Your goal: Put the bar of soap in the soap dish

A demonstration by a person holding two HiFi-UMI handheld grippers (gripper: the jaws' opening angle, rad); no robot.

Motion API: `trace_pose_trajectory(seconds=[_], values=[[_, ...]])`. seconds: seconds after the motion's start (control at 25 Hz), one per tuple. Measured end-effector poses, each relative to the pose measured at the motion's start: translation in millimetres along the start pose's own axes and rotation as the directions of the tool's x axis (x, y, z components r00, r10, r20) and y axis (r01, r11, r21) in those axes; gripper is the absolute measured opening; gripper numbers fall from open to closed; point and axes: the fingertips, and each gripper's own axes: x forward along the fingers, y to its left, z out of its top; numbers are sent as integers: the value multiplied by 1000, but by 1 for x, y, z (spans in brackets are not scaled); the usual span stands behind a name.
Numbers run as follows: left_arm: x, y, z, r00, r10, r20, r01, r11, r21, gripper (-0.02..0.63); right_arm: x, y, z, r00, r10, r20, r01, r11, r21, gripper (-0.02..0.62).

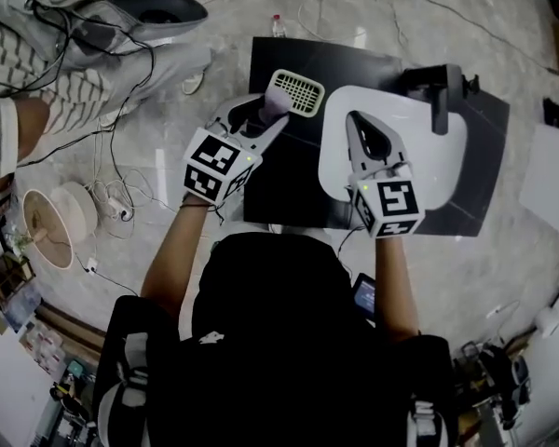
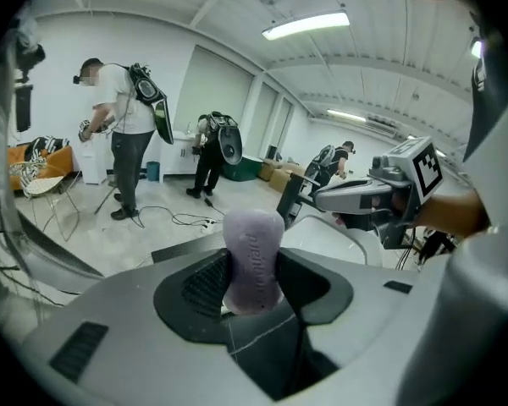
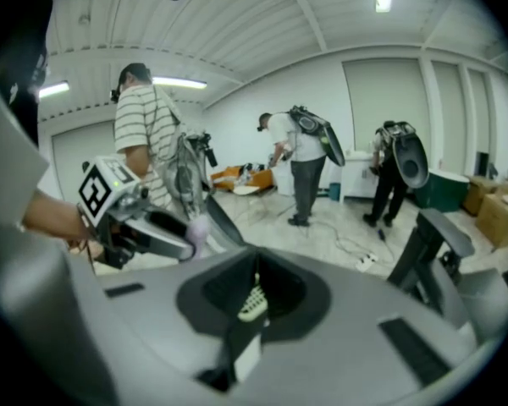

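My left gripper is shut on a lilac bar of soap, which stands upright between the pads. It hangs at the near left edge of the pale grid-topped soap dish on the black table. My right gripper is over the white basin, its tips drawn together with nothing in them. In the right gripper view a bit of the soap dish shows through the slit between the jaws, and the left gripper with the soap is at the left.
A black tap stands at the basin's far right. Cables and a round fan lie on the floor at the left. A person in a striped shirt stands close on the left; others work farther off.
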Motion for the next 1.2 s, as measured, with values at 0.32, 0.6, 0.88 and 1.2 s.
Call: trace_pose_trajectory(seconds=[0.32,0.6,0.88,1.2], values=[[44,8,-24,982,-109,-154,132,981,145,199,17,-6,-23,999,-5,-47,5,1000,14,35],[65,8,-47,910,-155,-384,303,881,363,199,23,14,-26,997,12,-77,-12,1000,1,35],[86,8,-69,810,-59,-583,458,684,567,199,19,17,-38,994,0,-106,2,1000,13,35],[111,13,-84,753,5,-658,538,572,620,199,17,18,-51,992,-11,-127,12,1000,12,36]])
